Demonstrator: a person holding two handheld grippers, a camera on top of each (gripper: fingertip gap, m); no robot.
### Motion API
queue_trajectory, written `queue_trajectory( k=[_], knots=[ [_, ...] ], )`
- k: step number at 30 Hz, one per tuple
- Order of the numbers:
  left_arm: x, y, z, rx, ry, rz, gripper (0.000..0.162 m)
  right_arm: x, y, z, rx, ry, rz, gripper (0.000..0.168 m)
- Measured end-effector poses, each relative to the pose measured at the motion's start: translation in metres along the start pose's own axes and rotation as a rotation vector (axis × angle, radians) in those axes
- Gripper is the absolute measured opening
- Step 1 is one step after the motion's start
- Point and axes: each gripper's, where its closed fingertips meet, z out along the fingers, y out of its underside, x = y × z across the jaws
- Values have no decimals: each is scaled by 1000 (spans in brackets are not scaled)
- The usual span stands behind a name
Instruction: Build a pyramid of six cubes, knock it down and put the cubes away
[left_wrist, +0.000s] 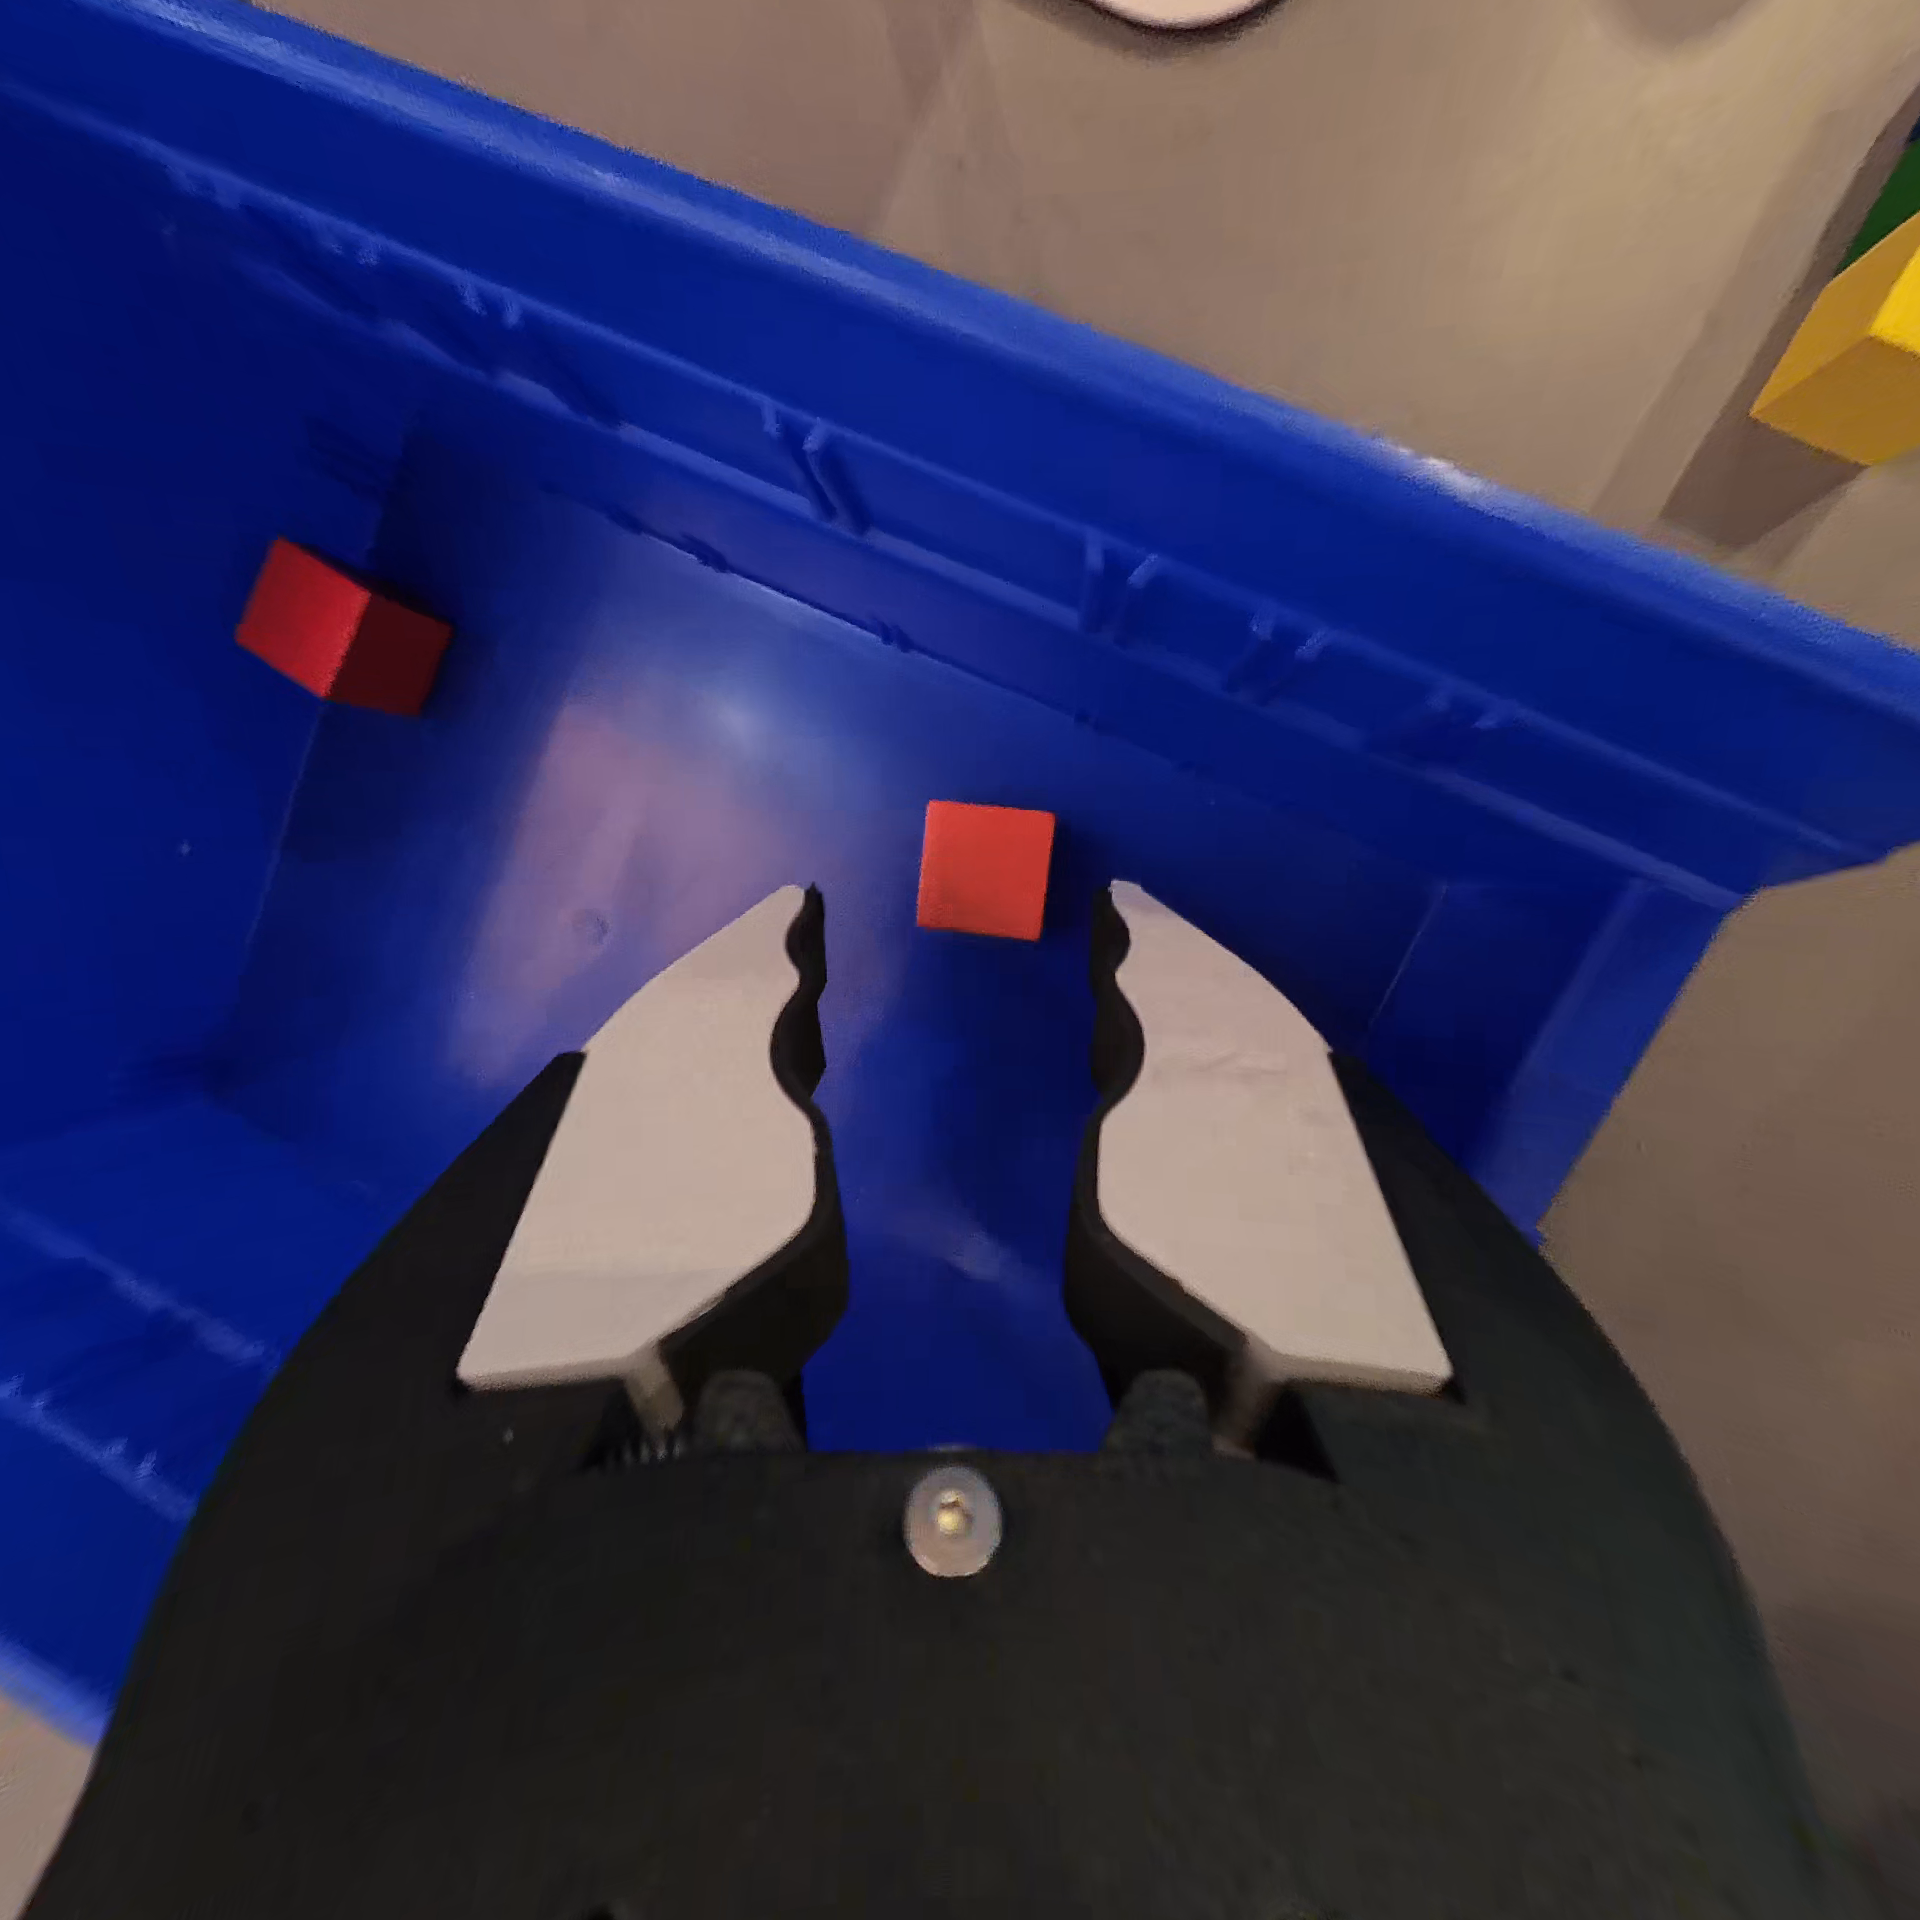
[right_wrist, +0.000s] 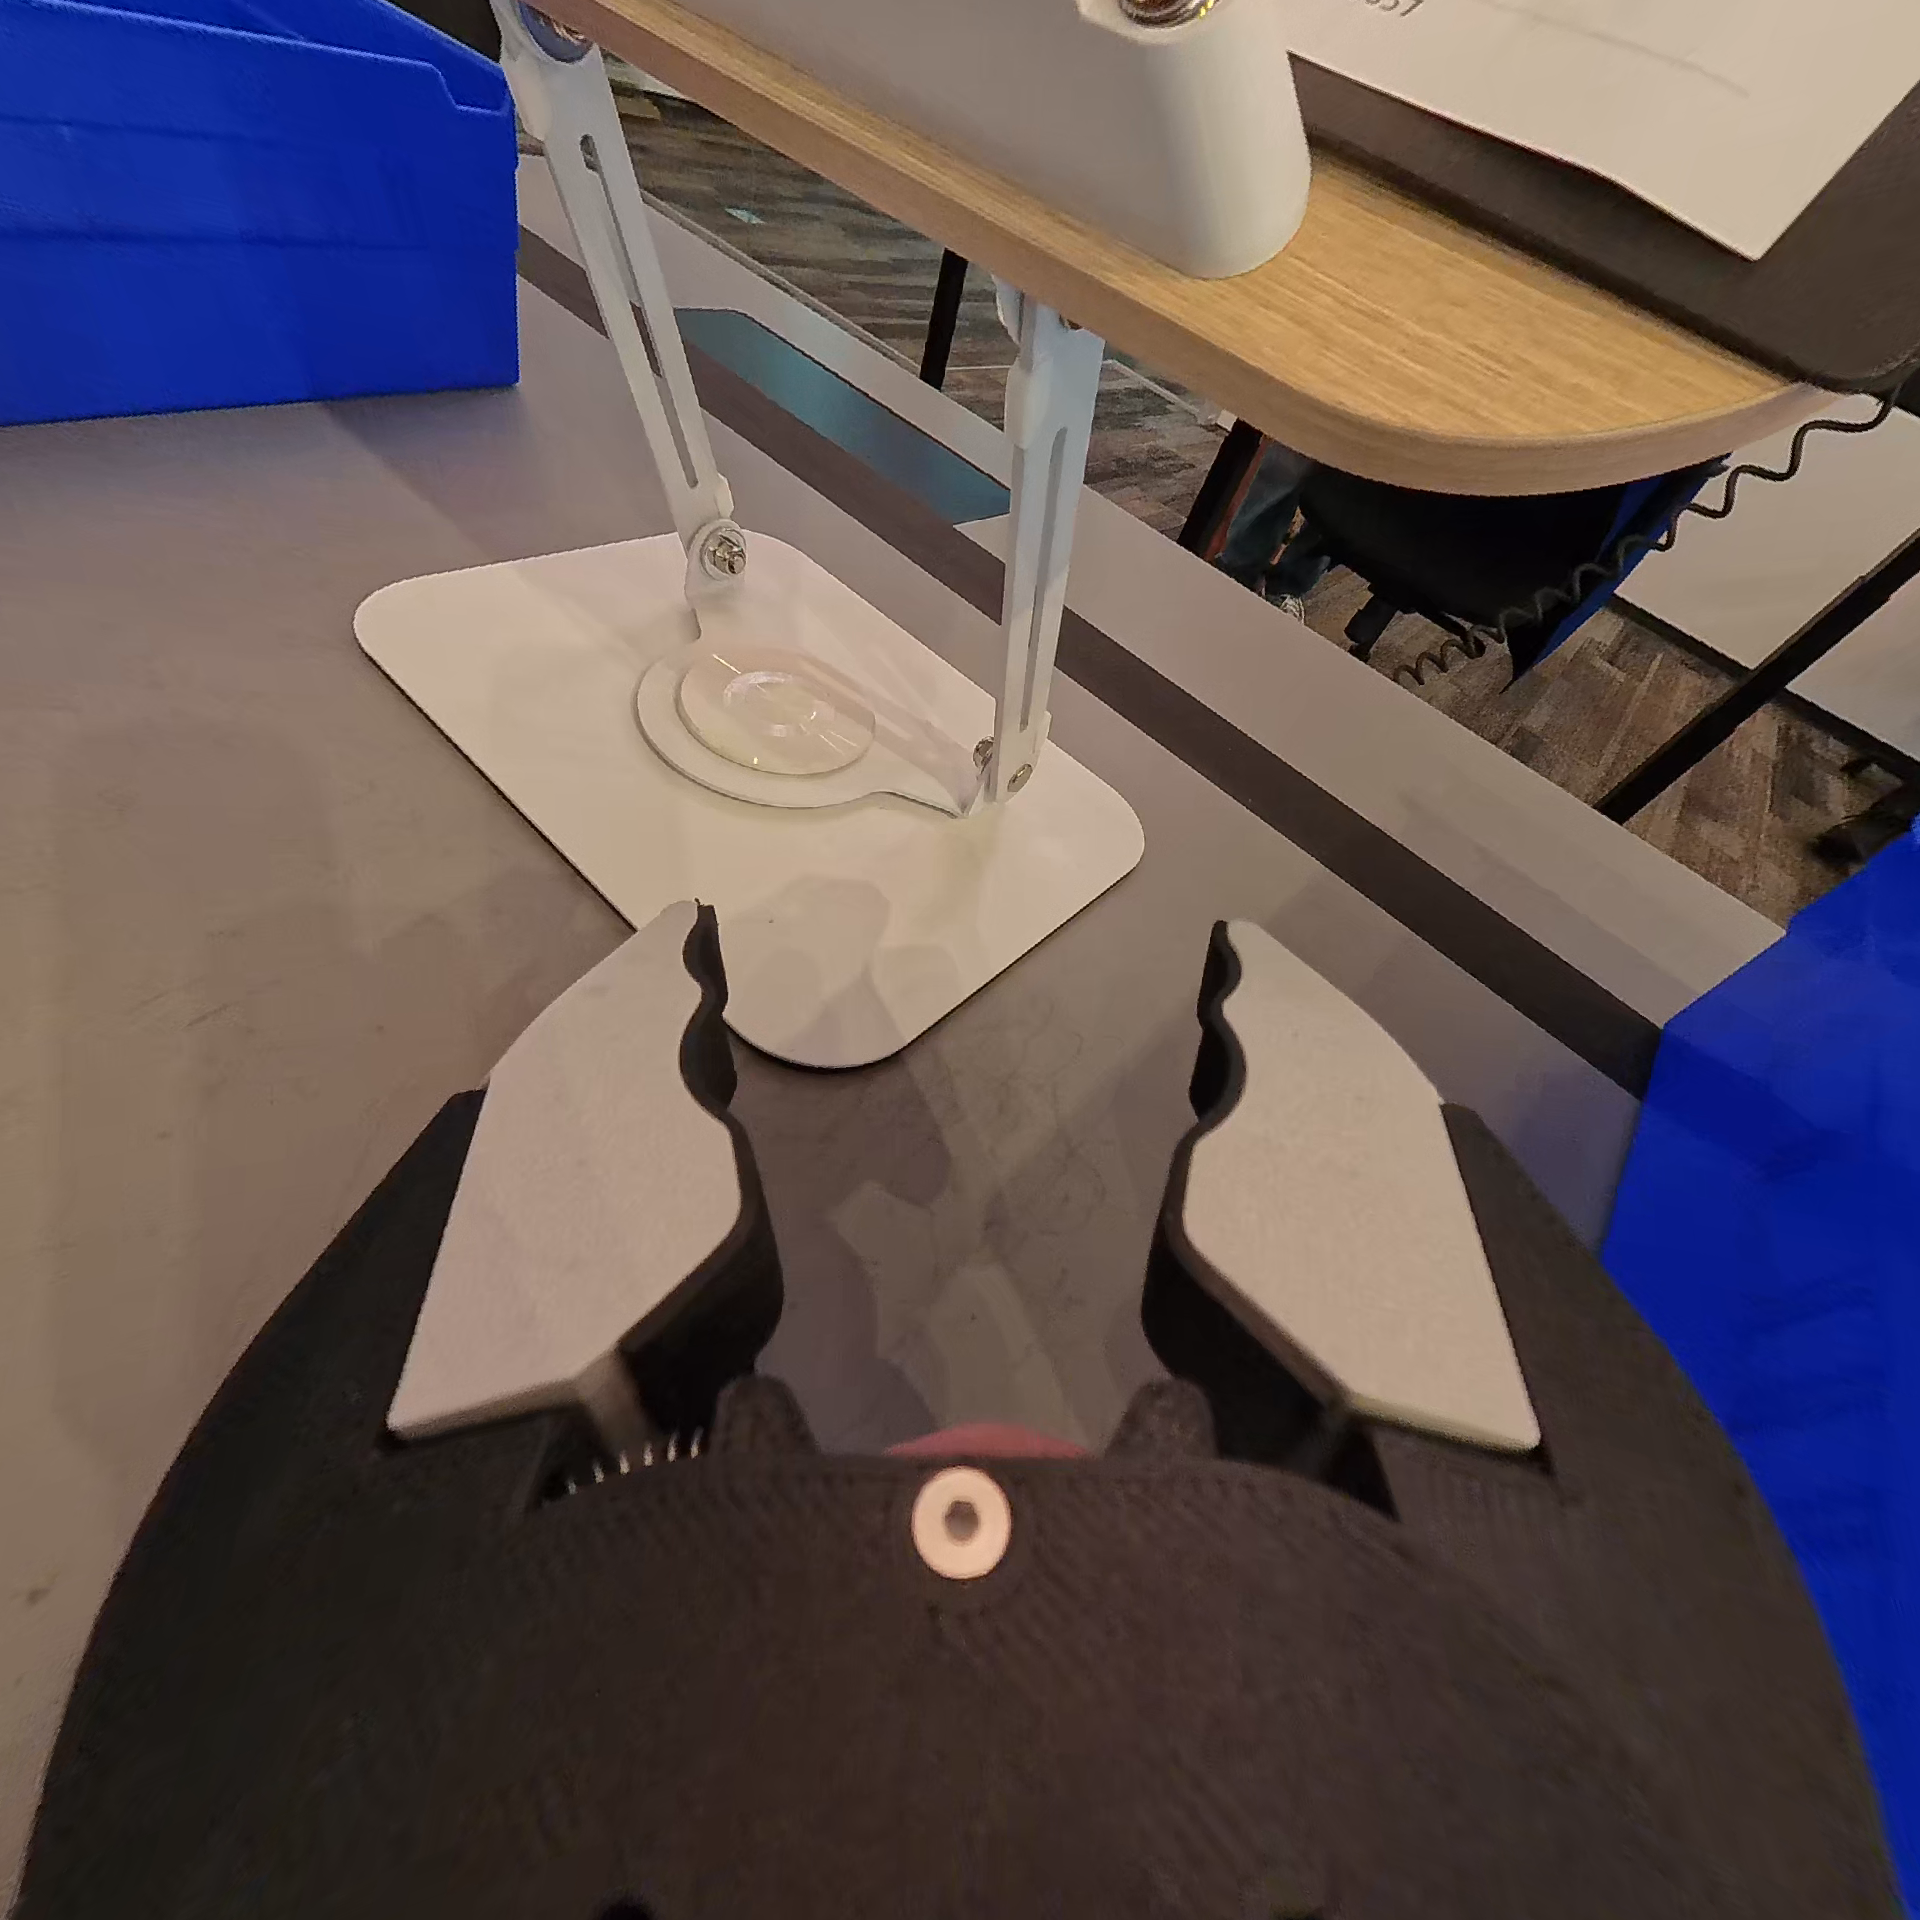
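In the left wrist view a blue plastic bin (left_wrist: 1143, 499) fills most of the frame. A red cube (left_wrist: 985, 871) lies in it just beyond my left gripper's fingertips, free of them. A second, darker red cube (left_wrist: 343, 631) sits in the bin's far left corner. My left gripper (left_wrist: 956, 899) hangs over the bin, open and empty. A yellow cube (left_wrist: 1860, 364) with something green behind it shows on the table at the right edge. My right gripper (right_wrist: 961, 920) is open and empty above the grey table.
In the right wrist view a white stand base (right_wrist: 748, 769) with two slotted legs carries a wooden shelf (right_wrist: 1351, 312) ahead of the gripper. A blue bin (right_wrist: 239, 208) stands at the far left and another blue bin (right_wrist: 1787, 1247) at the right edge. There is about 40 cm between the tips of the two grippers. Measured from the fingertips, the yellow cube (left_wrist: 1860, 364) is 15 cm or so from the left gripper and 25 cm from the right.
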Motion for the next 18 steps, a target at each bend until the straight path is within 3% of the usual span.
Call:
queue_trajectory(
  k=[11, 18],
  knots=[
    [26, -2, -78, 151, -200, -36, 46, -12, -3, 2, 2, -30, -22, 88],
    [60, -12, -89, 221, -230, -6, 45, -27, -5, 1, 8, -79, -56, 87]
  ],
)
